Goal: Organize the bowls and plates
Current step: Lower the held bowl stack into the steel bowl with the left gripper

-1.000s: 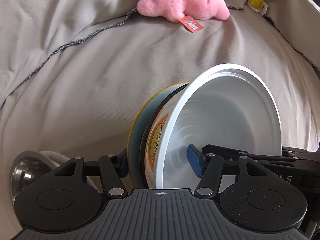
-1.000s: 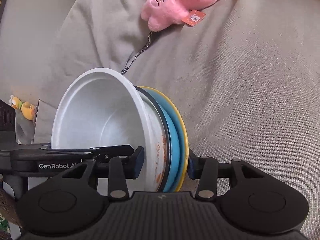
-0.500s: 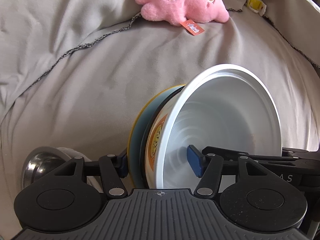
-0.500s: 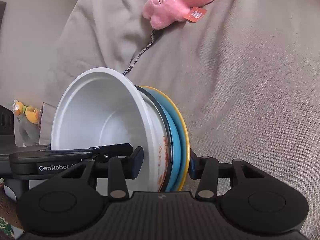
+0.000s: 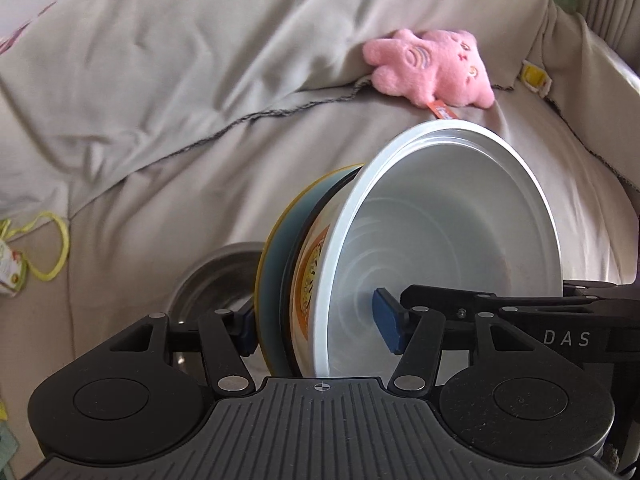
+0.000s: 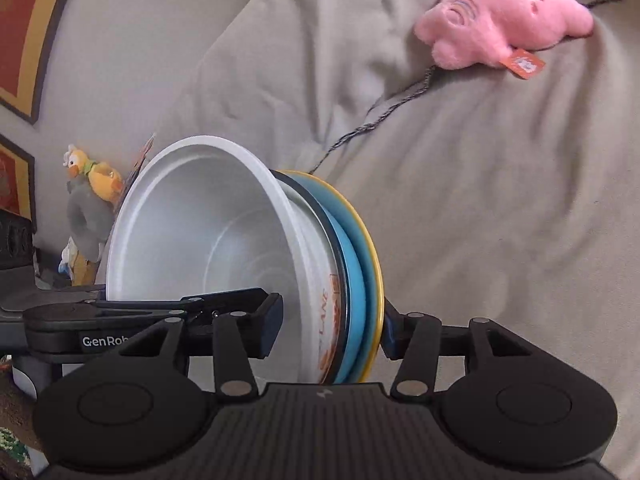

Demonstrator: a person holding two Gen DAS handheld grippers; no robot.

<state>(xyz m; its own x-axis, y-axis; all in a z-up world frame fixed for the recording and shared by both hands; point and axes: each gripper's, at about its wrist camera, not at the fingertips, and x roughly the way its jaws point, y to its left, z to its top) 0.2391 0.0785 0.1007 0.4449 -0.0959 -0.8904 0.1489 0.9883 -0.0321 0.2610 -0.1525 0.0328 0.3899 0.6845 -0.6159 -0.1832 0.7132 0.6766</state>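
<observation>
A stack of dishes stands on edge between both grippers: a silver metal bowl [image 5: 448,232] nested on a white plate with orange print [image 5: 310,280], a blue plate [image 5: 276,264] and a yellow plate. My left gripper [image 5: 316,324] is shut on the stack, one pad inside the bowl, the other behind the yellow plate. My right gripper [image 6: 332,324] is shut on the same stack from the opposite side; there the bowl [image 6: 192,240], blue plate [image 6: 352,264] and yellow rim show. A steel bowl [image 5: 212,280] lies on the bed behind the stack.
A beige bedspread [image 5: 160,100] fills both views. A pink plush toy [image 5: 432,66] lies at the back, also in the right wrist view [image 6: 504,20]. A yellow loop with a tag [image 5: 44,248] lies far left. A duck plush [image 6: 92,184] stands left.
Both grippers and the held stack have moved back and lifted away from the plush. The steel bowl now shows nearer the middle of the left wrist view.
</observation>
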